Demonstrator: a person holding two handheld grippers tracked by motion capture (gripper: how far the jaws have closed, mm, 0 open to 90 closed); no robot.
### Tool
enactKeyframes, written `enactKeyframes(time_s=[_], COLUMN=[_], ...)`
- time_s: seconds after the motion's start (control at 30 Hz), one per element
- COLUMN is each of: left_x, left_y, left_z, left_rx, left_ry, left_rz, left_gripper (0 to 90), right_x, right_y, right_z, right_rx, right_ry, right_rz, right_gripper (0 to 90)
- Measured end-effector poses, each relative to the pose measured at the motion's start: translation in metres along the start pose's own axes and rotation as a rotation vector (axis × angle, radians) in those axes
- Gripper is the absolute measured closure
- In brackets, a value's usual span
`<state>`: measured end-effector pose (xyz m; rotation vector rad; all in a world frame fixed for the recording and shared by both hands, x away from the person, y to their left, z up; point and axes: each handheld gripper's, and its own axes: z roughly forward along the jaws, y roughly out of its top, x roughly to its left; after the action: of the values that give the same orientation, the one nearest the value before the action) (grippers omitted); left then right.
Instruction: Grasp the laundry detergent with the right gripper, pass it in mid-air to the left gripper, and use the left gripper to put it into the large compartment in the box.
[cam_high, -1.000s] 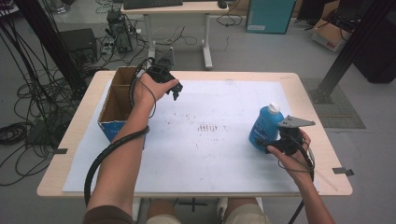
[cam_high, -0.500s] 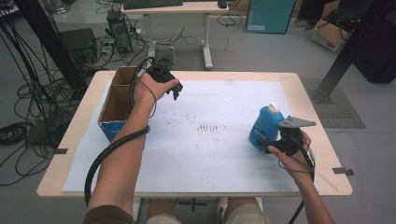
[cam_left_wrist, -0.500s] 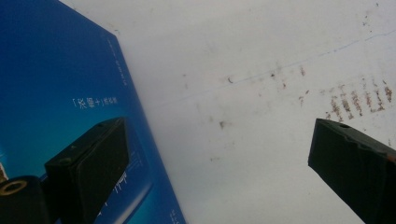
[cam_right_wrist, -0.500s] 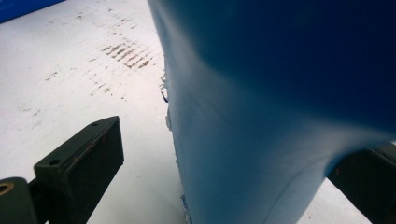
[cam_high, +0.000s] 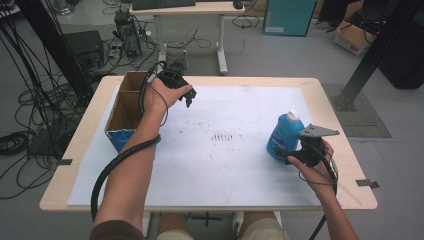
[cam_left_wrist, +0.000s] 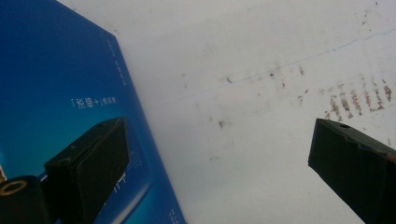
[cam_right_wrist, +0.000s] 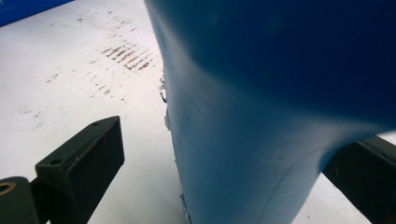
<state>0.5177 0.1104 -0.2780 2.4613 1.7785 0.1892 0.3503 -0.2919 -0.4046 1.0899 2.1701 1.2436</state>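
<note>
A blue bottle with a white cap stands upright at the right of the white sheet. My right gripper is at its base with the jaws open on either side of it. In the right gripper view the bottle sits between the jaws, and the left fingertip stands a little apart from it. My left gripper hovers above the sheet just right of the cardboard box. Its jaws are wide open and hold nothing, with the box's blue side beside them.
The white sheet covers most of the wooden table and carries dark scuff marks at its middle. The open-topped box stands along the left edge. Cables trail from both grippers along the forearms.
</note>
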Motion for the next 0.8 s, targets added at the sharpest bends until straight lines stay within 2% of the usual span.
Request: enactKeyframes(time_s=[0.3,0.6,0.8], left_x=[0.0007,0.0027,0.0037], left_y=[-0.0015,-0.0019,-0.0028], left_z=[0.0019,-0.0001,0.0021], left_rx=[0.002,-0.001,0.001], left_ry=[0.002,0.01,0.014], left_rz=[-0.008,-0.004,-0.002], left_gripper=[5.8,5.8,5.8], right_x=[0.0001,-0.0016,-0.0034], right_y=[-0.0011,-0.0021,-0.0039], right_z=[0.0021,0.0054,0.0054], right_rx=[-0.007,-0.023,-0.033], right_ry=[0.005,0.006,0.003], right_rz=[0.008,0.01,0.018], right_gripper=[8.8,24.4,30.7])
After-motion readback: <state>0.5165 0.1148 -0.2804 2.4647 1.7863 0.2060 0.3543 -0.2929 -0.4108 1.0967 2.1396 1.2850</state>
